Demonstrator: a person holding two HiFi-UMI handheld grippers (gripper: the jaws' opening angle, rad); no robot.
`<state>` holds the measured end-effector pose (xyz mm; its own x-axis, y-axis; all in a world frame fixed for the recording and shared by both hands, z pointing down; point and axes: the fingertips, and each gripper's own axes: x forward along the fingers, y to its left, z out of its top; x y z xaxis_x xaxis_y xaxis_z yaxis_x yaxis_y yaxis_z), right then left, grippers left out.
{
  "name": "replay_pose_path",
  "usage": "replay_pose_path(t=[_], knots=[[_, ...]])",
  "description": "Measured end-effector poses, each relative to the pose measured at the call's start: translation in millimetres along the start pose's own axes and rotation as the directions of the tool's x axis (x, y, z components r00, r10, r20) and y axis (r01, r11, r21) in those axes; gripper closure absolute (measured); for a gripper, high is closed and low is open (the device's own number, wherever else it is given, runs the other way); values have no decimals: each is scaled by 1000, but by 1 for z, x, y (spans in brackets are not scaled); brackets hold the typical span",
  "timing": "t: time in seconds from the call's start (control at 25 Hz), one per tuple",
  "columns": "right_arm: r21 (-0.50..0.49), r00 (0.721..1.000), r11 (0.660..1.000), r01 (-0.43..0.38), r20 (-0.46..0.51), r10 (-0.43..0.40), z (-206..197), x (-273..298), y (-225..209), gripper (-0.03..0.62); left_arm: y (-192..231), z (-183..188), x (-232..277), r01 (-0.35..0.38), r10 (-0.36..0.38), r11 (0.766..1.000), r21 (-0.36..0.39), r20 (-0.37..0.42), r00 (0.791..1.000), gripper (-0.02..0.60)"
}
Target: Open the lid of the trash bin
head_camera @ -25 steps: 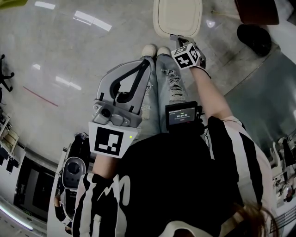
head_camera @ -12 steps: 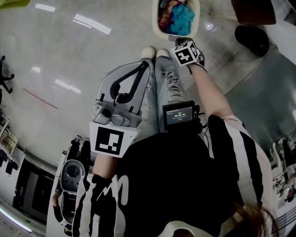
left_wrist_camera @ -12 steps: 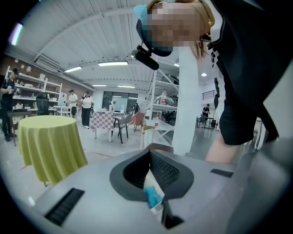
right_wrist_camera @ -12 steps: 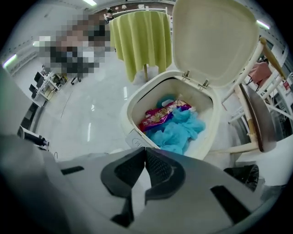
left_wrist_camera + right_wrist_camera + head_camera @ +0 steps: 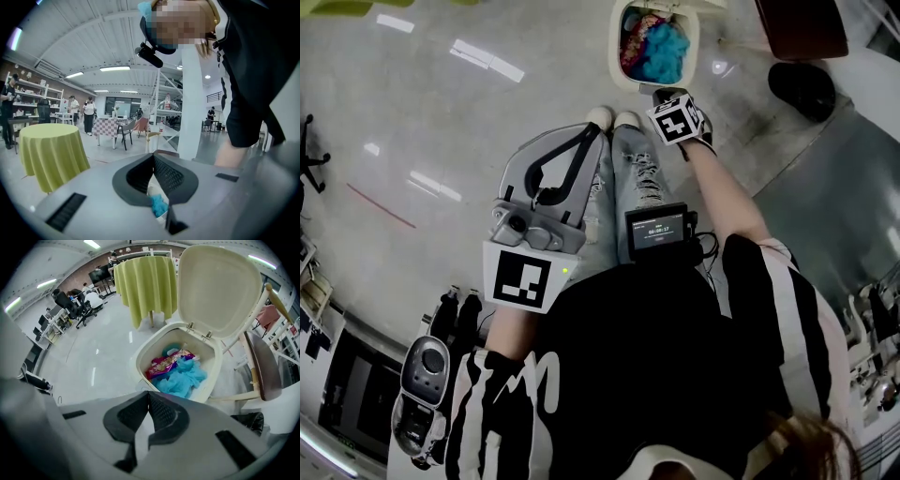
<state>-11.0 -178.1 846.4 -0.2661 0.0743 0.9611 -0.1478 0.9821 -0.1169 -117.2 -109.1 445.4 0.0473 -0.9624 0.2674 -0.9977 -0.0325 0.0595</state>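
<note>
Black top [image 5: 656, 366] with white-striped sleeves [image 5: 787, 309], ripped pale jeans [image 5: 642, 178] and white shoes [image 5: 615, 118]; a small black monitor [image 5: 659, 232] with a cable [image 5: 709, 247] at the waist. The left gripper [image 5: 598, 128] and right gripper [image 5: 149, 393] are grey, with black ribbed pads [image 5: 169, 176] and black-and-white marker cubes [image 5: 678, 120].

Head view: trash bin [image 5: 616, 52] lid cut off at top edge.

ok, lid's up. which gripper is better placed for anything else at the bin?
Right, probably. The right gripper points at the open bin, just short of its rim, jaws shut and empty. The left gripper hangs back by the person's legs, jaws also shut.
</note>
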Motion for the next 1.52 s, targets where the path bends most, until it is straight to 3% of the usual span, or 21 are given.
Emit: replay_pose_path(t=[0.24,0.48,0.92,1.24,1.52], knots=[[21,997,1000,9,72,-11,23,-24,0,583,-1,11,2,13,-13,1000,10,8,1000,575],[-20,993,999,28,119,-26,39,-53,0,583,-5,23,0,27,-28,999,23,10,1000,575],[20,971,999,39,235,-43,64,-108,2,583,-10,44,-4,45,-46,998,39,27,999,575],[70,931,997,41,359,-63,94,-167,3,583,-25,62,-8,87,-89,993,80,27,996,574],[58,897,997,52,435,-72,115,-204,2,583,-27,73,-9,91,-95,990,110,32,995,575]])
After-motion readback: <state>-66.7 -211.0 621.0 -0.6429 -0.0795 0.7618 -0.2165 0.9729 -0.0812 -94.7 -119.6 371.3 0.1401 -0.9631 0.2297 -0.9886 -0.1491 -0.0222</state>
